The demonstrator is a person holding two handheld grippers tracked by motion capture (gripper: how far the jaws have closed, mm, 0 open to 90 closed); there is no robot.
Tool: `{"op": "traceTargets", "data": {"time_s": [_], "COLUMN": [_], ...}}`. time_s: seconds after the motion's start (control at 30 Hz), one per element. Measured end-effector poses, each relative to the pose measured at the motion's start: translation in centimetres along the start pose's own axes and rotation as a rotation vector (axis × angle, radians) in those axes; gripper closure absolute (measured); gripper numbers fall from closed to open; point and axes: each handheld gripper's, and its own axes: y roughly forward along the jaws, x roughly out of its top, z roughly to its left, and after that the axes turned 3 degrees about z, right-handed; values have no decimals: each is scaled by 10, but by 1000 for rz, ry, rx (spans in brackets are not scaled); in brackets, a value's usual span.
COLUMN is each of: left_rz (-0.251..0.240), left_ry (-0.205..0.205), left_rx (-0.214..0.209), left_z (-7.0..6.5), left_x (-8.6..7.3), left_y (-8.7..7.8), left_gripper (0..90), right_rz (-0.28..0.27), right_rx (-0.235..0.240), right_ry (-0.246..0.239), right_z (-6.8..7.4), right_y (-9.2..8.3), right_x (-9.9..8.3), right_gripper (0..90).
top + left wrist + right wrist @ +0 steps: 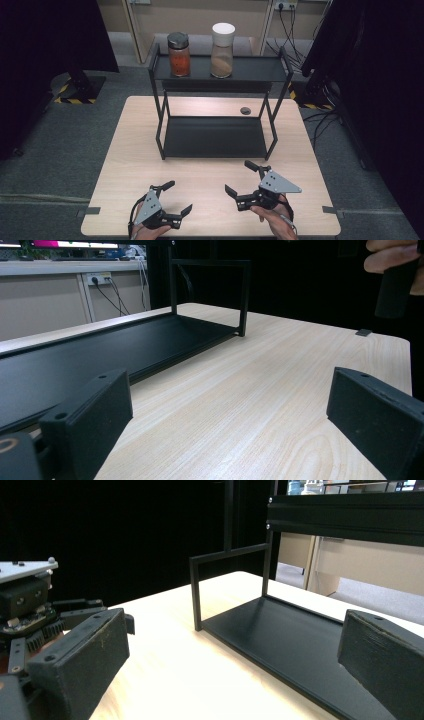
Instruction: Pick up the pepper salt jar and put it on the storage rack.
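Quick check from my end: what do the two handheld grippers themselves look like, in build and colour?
Both are black. The left gripper and right gripper each have two blocky matte jaws with small screw holes and a grey three-cornered plate on top with dark dots. The right gripper's view shows toothed black linkage under the left one's plate. A thin black cable loops from each.

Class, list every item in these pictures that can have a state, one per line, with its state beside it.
left claw: open, empty, above the table.
right claw: open, empty, above the table.
red-filled jar: upright, lid on, top shelf.
tan-filled jar: upright, white cap on, top shelf.
black rack: upright on the table, lower shelf bare.
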Motion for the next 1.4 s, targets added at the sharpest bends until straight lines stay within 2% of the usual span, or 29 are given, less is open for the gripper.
{"op": "traceTargets", "data": {"time_s": [0.4, 0.93, 1.4], "left_rz": [-4, -7, -10], "left_ry": [-1, 1, -5], "left_rx": [0, 0, 5], "left_z": [0, 0, 1], "left_x": [0, 0, 0], "left_y": [-1, -1, 0], "left_gripper": [38, 38, 38], "right_rz": [48, 32, 48], "right_rx": [33, 38, 49], "right_ry": [5, 17, 34], "right_z": [8, 10, 10], "right_y": [11, 13, 16], "right_x": [-19, -31, -42], "right_gripper": [4, 4, 4]}}
